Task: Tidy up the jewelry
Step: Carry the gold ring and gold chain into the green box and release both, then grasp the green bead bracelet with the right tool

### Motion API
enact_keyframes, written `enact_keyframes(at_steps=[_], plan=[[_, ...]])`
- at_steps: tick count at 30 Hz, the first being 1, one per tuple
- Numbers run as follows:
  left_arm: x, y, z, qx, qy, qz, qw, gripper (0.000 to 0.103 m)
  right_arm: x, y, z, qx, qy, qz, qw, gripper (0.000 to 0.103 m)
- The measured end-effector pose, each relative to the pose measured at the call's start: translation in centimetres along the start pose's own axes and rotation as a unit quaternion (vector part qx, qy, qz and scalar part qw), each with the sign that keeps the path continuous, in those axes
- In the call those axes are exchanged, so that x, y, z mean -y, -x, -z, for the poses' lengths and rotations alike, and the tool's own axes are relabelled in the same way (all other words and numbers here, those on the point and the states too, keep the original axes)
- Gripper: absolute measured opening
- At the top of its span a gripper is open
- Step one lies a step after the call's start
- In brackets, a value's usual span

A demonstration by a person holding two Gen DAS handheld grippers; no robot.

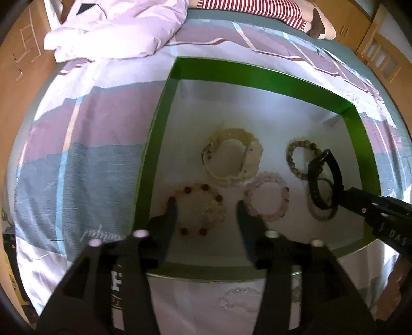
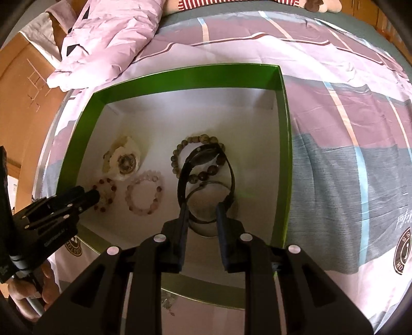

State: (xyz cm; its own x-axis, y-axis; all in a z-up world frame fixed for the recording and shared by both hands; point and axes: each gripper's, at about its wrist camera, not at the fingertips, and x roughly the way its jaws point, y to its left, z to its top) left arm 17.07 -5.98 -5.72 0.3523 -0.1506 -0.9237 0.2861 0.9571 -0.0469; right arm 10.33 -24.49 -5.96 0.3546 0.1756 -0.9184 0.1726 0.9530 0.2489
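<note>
You're looking at a patchwork mauve, grey and white bedsheet point(image 1: 85, 144) lying flat, a crumpled pale pink duvet point(image 1: 116, 28) bunching beyond, a red-and-white striped cloth point(image 1: 247, 7) lying farthest back.

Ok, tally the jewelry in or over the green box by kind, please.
Bead bracelets: 3 - brown bracelet, pink bracelet, red-dotted bracelet
Watches: 2 - cream watch, black watch in right gripper
Thin dark loop: 1
Total: 6

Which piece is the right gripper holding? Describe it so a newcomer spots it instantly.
Start at the green box on the bed; several bracelets lie inside. The right gripper holds a black watch above the brown bead bracelet. It is the only black strap loop; its neighbours are all beaded or pale.
</note>
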Motion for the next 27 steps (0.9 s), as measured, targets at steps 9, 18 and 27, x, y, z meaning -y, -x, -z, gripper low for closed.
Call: enact_keyframes(at_steps=[9, 18, 27], plan=[[0.3, 3.1, 0.3, 0.015, 0.013, 0.023, 0.9995, 0.066, -0.5, 0.9, 0.4, 0.006, -0.001, 0.004, 1.0, 0.041], [2.2, 10.2, 4.8, 0.073, -0.022, 0.062, 0.9952, 0.071, -4.6, 4.6, 3.7, 0.022, 0.051, -0.039, 0.998, 0.047], [-0.1, 10.1, 7.6, 0.053, 0.012, 0.056, 0.9969, 0.074, -3.5, -1.0, 7.7, -0.045, 0.063, 0.001, 0.997, 0.047]])
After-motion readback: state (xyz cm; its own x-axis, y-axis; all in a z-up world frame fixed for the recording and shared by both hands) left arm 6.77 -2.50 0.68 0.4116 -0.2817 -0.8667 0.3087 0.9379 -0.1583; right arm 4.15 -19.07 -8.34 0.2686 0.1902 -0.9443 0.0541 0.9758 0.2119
